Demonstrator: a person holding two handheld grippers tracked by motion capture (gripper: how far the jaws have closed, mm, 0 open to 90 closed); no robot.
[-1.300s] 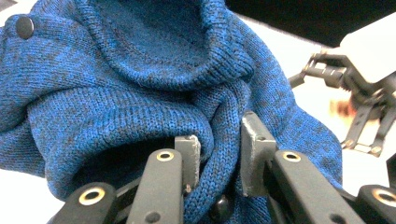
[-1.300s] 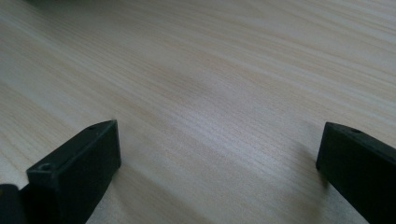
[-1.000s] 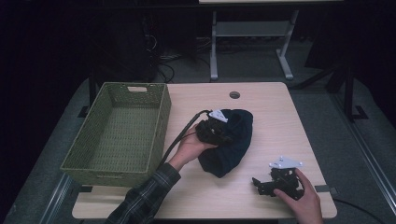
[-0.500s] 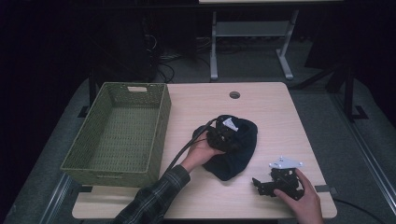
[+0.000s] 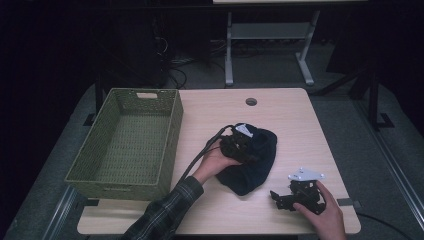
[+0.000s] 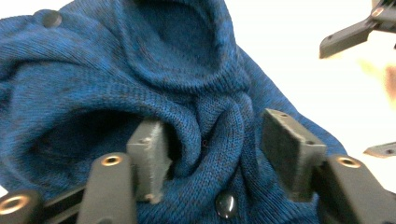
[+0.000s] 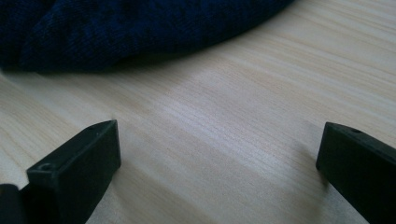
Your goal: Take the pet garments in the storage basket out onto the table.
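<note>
So the blue knit sweater (image 5: 255, 160) is bunched in a heap around the middle of the surface (image 5: 295, 125), just right of the green basket (image 5: 130, 142), which has nothing in it. The left gripper (image 6: 215, 154) is planted right on top of the heap, and its jaws have just been opening. They're about half open now, with a ridge of knit fabric humped up between them, but the pads aren't pinching it, so I'd say nothing is held. There's a dark button (image 6: 225, 205) right below the ridge.

The right gripper (image 5: 292, 197) sits near the front right corner, jaws wide apart with only bare wood between them. The sweater's edge lies ahead of it, close but not touching.

What matters here, I think: the sweater is directly under the left jaws and the basket is off to that same side, so the left hand is the nearer one for any grab and carry over.
</note>
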